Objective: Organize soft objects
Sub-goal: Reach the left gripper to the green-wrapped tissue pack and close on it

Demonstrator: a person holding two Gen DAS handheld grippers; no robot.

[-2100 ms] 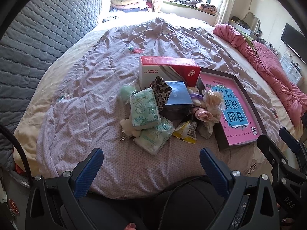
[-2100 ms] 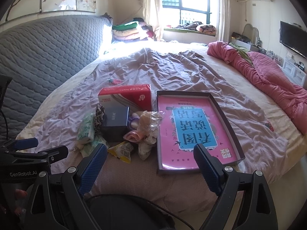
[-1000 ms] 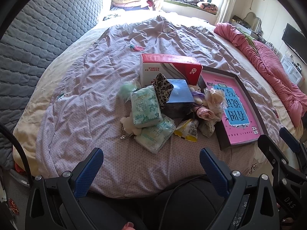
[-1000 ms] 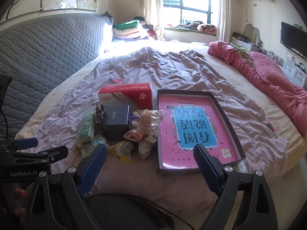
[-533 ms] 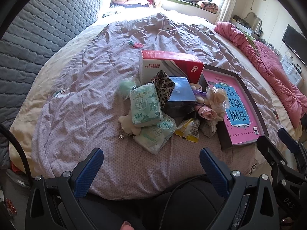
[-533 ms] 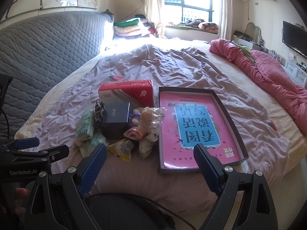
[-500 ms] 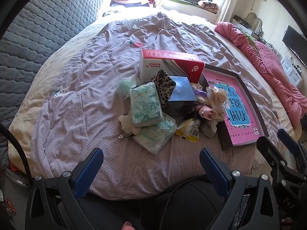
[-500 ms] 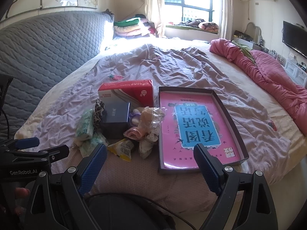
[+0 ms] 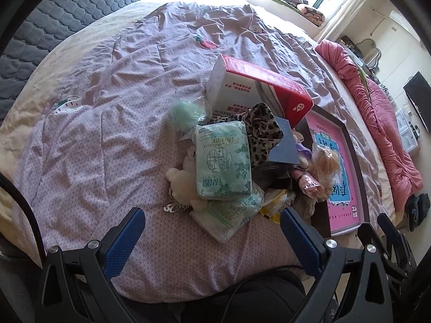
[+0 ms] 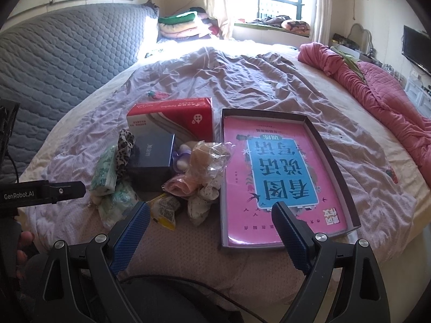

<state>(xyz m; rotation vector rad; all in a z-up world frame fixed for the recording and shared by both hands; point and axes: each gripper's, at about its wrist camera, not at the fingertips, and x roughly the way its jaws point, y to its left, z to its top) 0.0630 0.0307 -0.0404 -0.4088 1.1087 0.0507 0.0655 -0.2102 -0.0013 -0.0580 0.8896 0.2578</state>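
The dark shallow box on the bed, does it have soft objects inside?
No. The dark shallow box holds only a pink printed sheet; soft objects lie beside it.

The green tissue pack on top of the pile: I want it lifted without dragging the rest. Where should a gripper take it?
Grip the green tissue pack across its narrow width at mid-length, from above. It lies face-up, topmost, long sides exposed; the left gripper is open and nearest.

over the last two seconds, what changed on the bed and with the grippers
The left gripper has moved in toward the pile and tilted down, so the green tissue pack looms larger in its view. The right gripper has eased slightly closer. Both remain open and empty. The pile, red box and pink tray lie unmoved.
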